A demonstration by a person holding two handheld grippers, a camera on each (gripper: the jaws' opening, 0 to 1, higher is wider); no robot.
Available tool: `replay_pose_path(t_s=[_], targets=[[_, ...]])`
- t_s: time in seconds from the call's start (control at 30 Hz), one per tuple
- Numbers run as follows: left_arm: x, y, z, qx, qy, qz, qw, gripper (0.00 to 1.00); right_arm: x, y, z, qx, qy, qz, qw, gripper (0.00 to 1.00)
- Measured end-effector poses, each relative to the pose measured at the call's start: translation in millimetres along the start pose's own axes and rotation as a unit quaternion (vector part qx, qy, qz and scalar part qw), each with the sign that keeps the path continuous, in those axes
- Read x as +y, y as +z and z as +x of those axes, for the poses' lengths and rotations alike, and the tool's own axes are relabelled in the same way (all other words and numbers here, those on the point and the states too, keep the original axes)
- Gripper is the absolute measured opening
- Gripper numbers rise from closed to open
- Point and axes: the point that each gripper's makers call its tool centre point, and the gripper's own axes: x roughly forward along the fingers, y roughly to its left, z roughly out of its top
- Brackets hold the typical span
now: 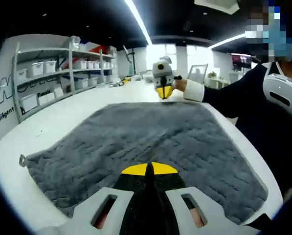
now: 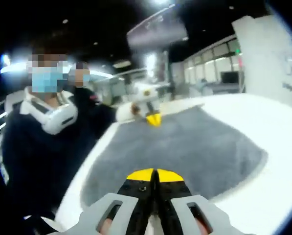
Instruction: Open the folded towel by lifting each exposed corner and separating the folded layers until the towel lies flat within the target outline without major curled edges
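A grey towel (image 1: 150,137) lies spread open on the white table (image 1: 53,122), with a small loop tag at its left corner (image 1: 22,160). My left gripper (image 1: 148,169) is shut, and its yellow tips hover over the towel's near edge with no cloth seen between them. At the far edge the right gripper (image 1: 163,93) points down at the towel, held by a hand with a white cuff. In the right gripper view the towel (image 2: 194,147) stretches away, my right gripper (image 2: 156,174) is shut above its near edge, and the left gripper (image 2: 153,119) sits at the opposite edge.
Shelves with white bins (image 1: 53,73) stand along the table's left side. A person in dark clothes (image 1: 263,112) stands by the table's right edge and appears again as a person (image 2: 43,147) at the left. Bare white table (image 2: 278,161) surrounds the towel.
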Motion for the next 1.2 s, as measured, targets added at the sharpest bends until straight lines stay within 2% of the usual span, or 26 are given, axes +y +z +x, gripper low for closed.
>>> replay_pose_path(t_s=[0.07, 0.17, 0.23, 0.3, 0.37, 0.53, 0.6, 0.63, 0.73, 0.83, 0.9, 1.07, 1.2], targets=[[-0.3, 0.4, 0, 0.001, 0.002, 0.005, 1.0000, 0.00, -26, 2.5, -5, -0.010, -0.046, -0.004, 0.9989, 0.00], [-0.1, 1.4, 0, -0.001, 0.003, 0.014, 0.9999, 0.03, -38, 4.1, -8, -0.019, -0.075, 0.008, 0.9970, 0.02], [-0.6, 4.9, 0, -0.013, -0.003, 0.000, 0.9999, 0.08, -50, 3.2, -10, -0.018, -0.109, 0.009, 0.9938, 0.03], [0.6, 6.5, 0, -0.019, -0.005, -0.013, 0.9997, 0.14, -67, 1.5, -15, -0.015, -0.151, 0.011, 0.9883, 0.05], [4.4, 6.7, 0, -0.020, 0.006, -0.012, 0.9997, 0.16, -81, 0.2, -19, -0.018, -0.184, 0.020, 0.9825, 0.06], [10.1, 7.2, 0, -0.019, 0.020, -0.008, 0.9996, 0.21, -98, -1.3, -28, -0.023, -0.226, 0.035, 0.9732, 0.11], [14.1, 7.3, 0, -0.018, 0.030, -0.002, 0.9994, 0.22, -106, -6.6, -31, -0.011, -0.247, 0.043, 0.9680, 0.12], [15.6, 7.2, 0, -0.019, 0.031, -0.003, 0.9993, 0.23, -111, -9.7, -33, -0.003, -0.267, 0.043, 0.9626, 0.12], [18.4, 10.0, -3, -0.026, 0.031, -0.015, 0.9991, 0.23, -115, -10.7, -34, -0.007, -0.275, 0.053, 0.9600, 0.12], [21.9, 17.6, -6, -0.045, 0.034, -0.027, 0.9980, 0.23, -113, -14.1, -30, -0.003, -0.275, 0.069, 0.9588, 0.12], [23.8, 20.4, -8, -0.053, 0.036, -0.031, 0.9974, 0.24, -114, -17.2, -28, -0.001, -0.284, 0.085, 0.9551, 0.13], [26.7, 20.0, -8, -0.052, 0.043, -0.027, 0.9974, 0.24, -106, -15.1, -20, -0.004, -0.277, 0.094, 0.9562, 0.06], [29.6, 18.1, -7, -0.047, 0.049, -0.020, 0.9975, 0.24, -102, -11.8, -20, -0.007, -0.288, 0.089, 0.9533, 0.00]])
